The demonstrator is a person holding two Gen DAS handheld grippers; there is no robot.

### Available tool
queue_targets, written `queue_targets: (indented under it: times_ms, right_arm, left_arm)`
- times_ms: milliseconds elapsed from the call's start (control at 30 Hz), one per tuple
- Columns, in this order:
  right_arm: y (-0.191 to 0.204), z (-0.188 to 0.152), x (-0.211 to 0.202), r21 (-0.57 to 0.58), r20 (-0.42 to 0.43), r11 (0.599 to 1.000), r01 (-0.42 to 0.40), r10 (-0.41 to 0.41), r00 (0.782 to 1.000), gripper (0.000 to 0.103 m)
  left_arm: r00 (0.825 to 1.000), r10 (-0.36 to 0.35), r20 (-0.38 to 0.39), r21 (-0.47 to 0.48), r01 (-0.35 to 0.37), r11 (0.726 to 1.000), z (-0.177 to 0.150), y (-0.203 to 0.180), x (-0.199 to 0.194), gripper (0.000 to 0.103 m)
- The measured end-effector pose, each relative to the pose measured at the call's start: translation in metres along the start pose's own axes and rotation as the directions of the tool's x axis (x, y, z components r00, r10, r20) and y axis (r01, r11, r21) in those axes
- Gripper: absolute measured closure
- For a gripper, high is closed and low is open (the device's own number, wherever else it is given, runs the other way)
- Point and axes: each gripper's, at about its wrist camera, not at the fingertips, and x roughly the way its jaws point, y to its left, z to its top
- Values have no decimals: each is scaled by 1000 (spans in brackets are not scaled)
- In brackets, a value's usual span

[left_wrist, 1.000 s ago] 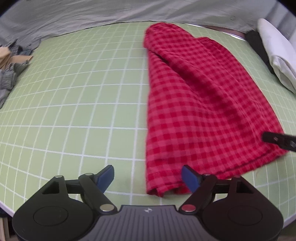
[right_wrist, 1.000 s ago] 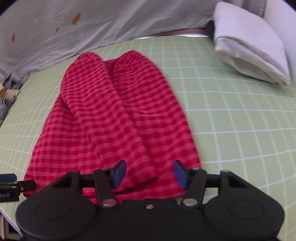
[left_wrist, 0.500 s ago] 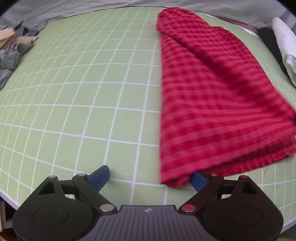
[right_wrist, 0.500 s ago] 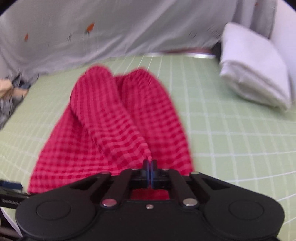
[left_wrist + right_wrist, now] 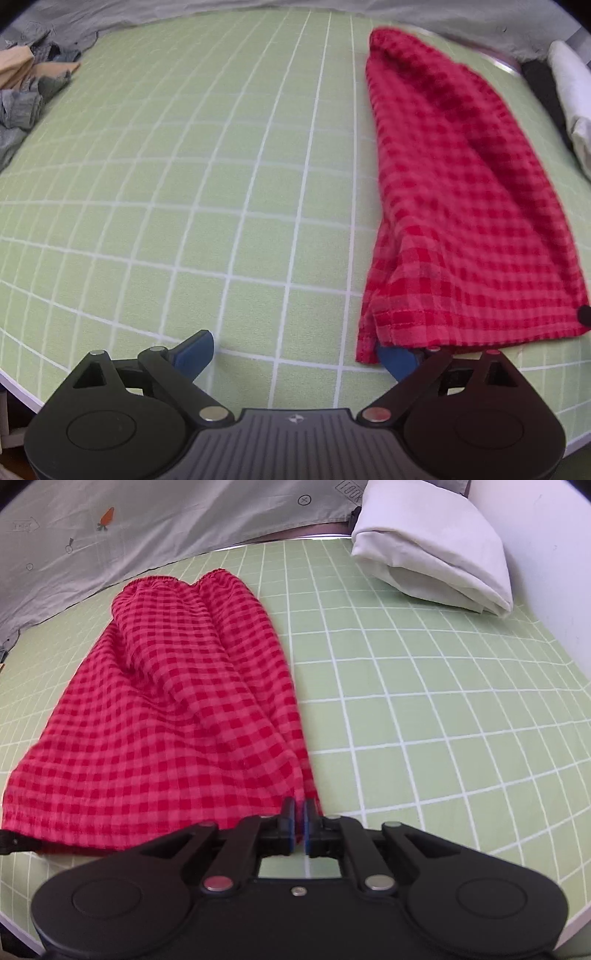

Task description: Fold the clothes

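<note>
One green cutting mat (image 5: 424, 686) ruled with a white grid is covering the table, and beyond its far edge one pale grey sheet (image 5: 155, 528) is hanging, printed with a small orange carrot, an arrow-shaped label too faint to read, and at its top edge letters that seem to read "LOOK". One red checked garment (image 5: 173, 716) is lying lengthwise on the mat, its gathered waistband at the far end and its hem nearest the cameras. One folded white cloth (image 5: 436, 542) is sitting at the mat's far right corner, well apart from the garment, and a heap of crumpled grey clothes (image 5: 22, 110) is lying off the mat's left edge. Two grippers are working the hem: the right gripper (image 5: 299, 825) is pinching the hem's right corner between nearly closed jaws, having clamped down from an open stance a second ago and just eased a little; the left gripper (image 5: 295, 354) is standing wide, its jaws having just been opening further, with the hem's left corner now draping over its right finger (image 5: 397, 360), not pinched. The hem is stretched flatter than before.
</note>
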Motion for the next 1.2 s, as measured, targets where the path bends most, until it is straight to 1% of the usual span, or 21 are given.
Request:
queue_targets:
  times_ms: [33, 67, 100, 133, 167, 233, 300, 367, 467, 567, 667, 767, 833, 900, 1000, 1067, 1133, 1200]
  right_arm:
    - [0, 3, -1, 6, 0, 1000, 5, -5, 1000, 87]
    - [1, 7, -2, 15, 4, 1000, 8, -8, 1000, 80]
    - [1, 12, -4, 24, 11, 1000, 8, -9, 1000, 75]
    - [2, 17, -5, 32, 19, 999, 8, -9, 1000, 73]
    - [2, 21, -7, 41, 29, 999, 9, -10, 1000, 67]
    - [3, 32, -8, 53, 56, 999, 11, -14, 998, 63]
    - [6, 43, -6, 65, 82, 998, 12, -18, 996, 58]
    - [10, 56, -3, 76, 102, 997, 0, -8, 995, 57]
    - [20, 77, 5, 63, 118, 998, -13, 5, 993, 57]
    - [32, 100, 15, 29, 135, 999, -21, 17, 991, 57]
    - [42, 124, 26, 0, 160, 999, -36, 35, 987, 57]
    - [53, 148, 50, -35, 145, 999, -35, 40, 989, 56]
    - [61, 164, 67, -54, 128, 998, -37, 44, 991, 54]
    - [69, 177, 81, -69, 117, 996, -47, 55, 992, 52]
    - [83, 191, 103, -93, 97, 993, -73, 81, 992, 52]
    - [90, 198, 115, -112, 84, 988, -105, 114, 990, 54]
    - [96, 203, 125, -132, 70, 981, -141, 152, 986, 58]
    - [101, 206, 132, -152, 52, 973, -173, 182, 982, 67]
  left_arm:
    - [1000, -10, 15, -2, 10, 1000, 2, 4, -8, 8]
    - [999, -23, 34, -4, 24, 1000, 5, 7, -16, 8]
    - [998, -37, 58, -6, 37, 999, 7, 11, -24, 8]
    - [995, -46, 85, -8, 47, 999, 12, 15, -32, 8]
    - [992, -50, 112, -13, 52, 999, 16, 21, -39, 8]
    - [987, -52, 155, -43, 60, 997, 24, 33, -48, 8]
    - [983, -47, 179, -88, 64, 994, 36, 47, -48, 8]
    - [981, -33, 189, -113, 56, 992, 49, 53, -41, 8]
    - [985, -15, 172, -123, 37, 992, 74, 52, -22, 8]
    - [984, -32, 176, -95, 50, 994, 97, 45, -10, 8]
    - [983, -35, 178, -54, 46, 997, 126, 32, 8, 8]
    - [980, -46, 192, -41, 55, 998, 157, 20, 24, 8]
    - [981, -52, 188, -32, 59, 998, 174, 9, 38, 8]
    - [982, -50, 181, -13, 54, 998, 187, -2, 54, 8]
    - [985, -41, 166, 6, 41, 999, 201, -19, 74, 8]
    - [987, -39, 159, 15, 37, 999, 208, -28, 85, 8]
    - [987, -41, 158, 16, 39, 999, 210, -32, 90, 8]
    - [987, -42, 156, 14, 40, 999, 211, -36, 95, 8]
